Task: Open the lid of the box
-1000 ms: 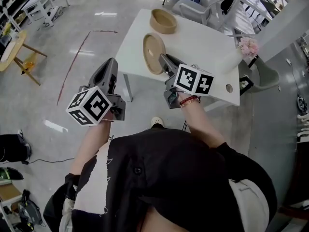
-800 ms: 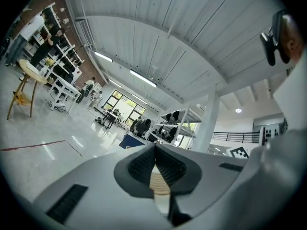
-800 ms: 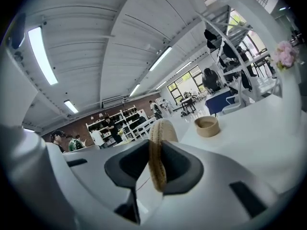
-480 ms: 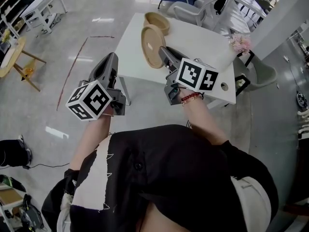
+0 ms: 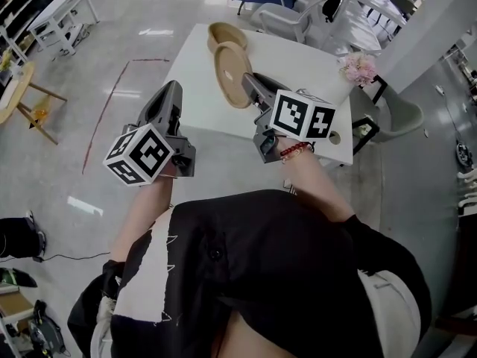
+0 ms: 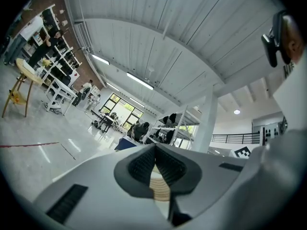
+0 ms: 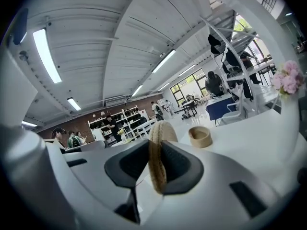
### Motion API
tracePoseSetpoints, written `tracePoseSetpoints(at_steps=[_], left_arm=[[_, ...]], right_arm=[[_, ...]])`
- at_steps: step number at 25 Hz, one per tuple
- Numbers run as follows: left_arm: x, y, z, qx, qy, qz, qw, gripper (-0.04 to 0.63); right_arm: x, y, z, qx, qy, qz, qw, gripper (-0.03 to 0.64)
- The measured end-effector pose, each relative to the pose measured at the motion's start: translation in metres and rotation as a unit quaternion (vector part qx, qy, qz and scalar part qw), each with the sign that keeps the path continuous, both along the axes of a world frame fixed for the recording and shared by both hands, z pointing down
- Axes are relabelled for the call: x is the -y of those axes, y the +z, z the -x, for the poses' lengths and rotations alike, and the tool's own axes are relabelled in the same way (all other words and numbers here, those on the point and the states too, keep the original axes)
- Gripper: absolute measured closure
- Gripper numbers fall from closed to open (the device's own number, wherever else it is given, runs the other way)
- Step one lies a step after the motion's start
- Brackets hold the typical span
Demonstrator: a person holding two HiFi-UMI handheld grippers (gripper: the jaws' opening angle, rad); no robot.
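Right hand-held gripper (image 5: 248, 83) clamped on rim of round woven lid (image 5: 229, 73); right gripper view shows pads pressing lid edge, lid standing upright between them. Lid clear of white worktop (image 5: 200, 99), raised and tipped more on edge than one second ago, now overlapping open box (image 5: 227, 33) in head view. Box sits on worktop's far side, apart from lid. Left hand-held gripper (image 5: 171, 93) hangs over floor beside worktop, place barely changed, jaw tips together, gripping nothing.
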State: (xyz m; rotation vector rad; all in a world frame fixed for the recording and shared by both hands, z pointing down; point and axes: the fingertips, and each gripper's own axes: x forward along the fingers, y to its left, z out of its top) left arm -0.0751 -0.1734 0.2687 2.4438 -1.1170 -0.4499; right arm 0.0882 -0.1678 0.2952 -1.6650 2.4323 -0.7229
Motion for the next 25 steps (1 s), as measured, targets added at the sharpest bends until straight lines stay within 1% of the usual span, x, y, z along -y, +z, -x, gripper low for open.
tracePoseSetpoints(at_steps=[6,11,15,25], left_arm=[[0.002,0.000,-0.008,-0.004,-0.004,0.004,1.0000,0.586],[0.007,0.004,-0.006,-0.004,-0.004,0.010,0.9999,0.586],[0.008,0.005,-0.015,0.001,-0.003,0.011,0.9999,0.586],[0.011,0.006,-0.012,0.003,-0.003,0.017,0.9998,0.586]], right_arm=[[0.001,0.002,-0.010,-0.026,0.002,0.003,1.000,0.529],[0.004,0.003,-0.005,-0.035,-0.001,0.006,0.999,0.529],[0.004,0.006,-0.012,-0.034,-0.002,0.008,0.999,0.529],[0.006,0.010,-0.007,-0.037,-0.003,0.016,0.999,0.529]])
